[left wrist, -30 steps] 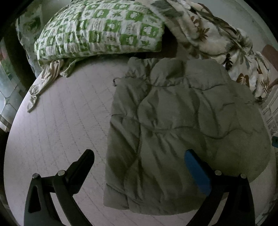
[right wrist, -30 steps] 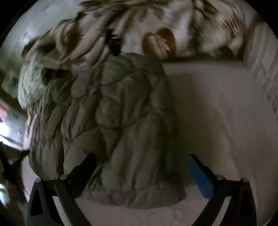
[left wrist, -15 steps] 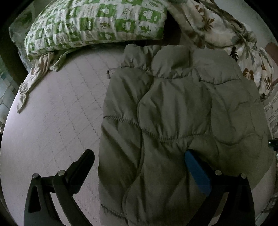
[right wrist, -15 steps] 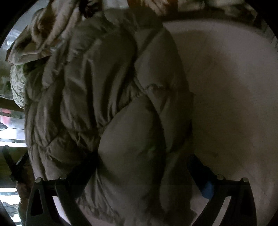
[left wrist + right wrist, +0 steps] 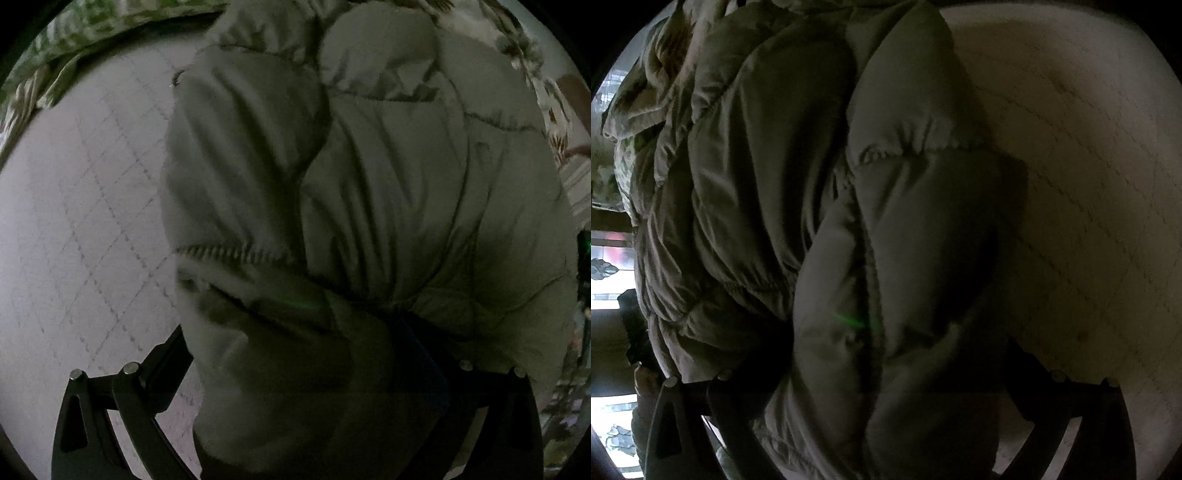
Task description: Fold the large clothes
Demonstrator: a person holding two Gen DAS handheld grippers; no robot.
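A grey-green quilted puffer jacket [image 5: 369,184] lies on the pale quilted mattress [image 5: 74,221] and fills most of both views. My left gripper [image 5: 291,343] is pushed onto the jacket's near edge. Its fingers stand wide apart and the padded hem bulges between them and covers the right, blue-padded finger's tip. In the right wrist view the jacket [image 5: 775,147] is just as close. My right gripper [image 5: 882,369] is open around its near end, and fabric hides most of both fingers. The mattress [image 5: 1089,184] shows bare to the right.
A green-and-white patterned pillow [image 5: 92,33] lies at the far left of the bed. A floral blanket [image 5: 535,74] is heaped behind and to the right of the jacket. Bright windows [image 5: 605,277] show at the left edge of the right wrist view.
Both grippers have moved forward and down onto the jacket's near edge. The hem, which lay ahead of the fingers, now bulges between them. The finger spacing looks unchanged.
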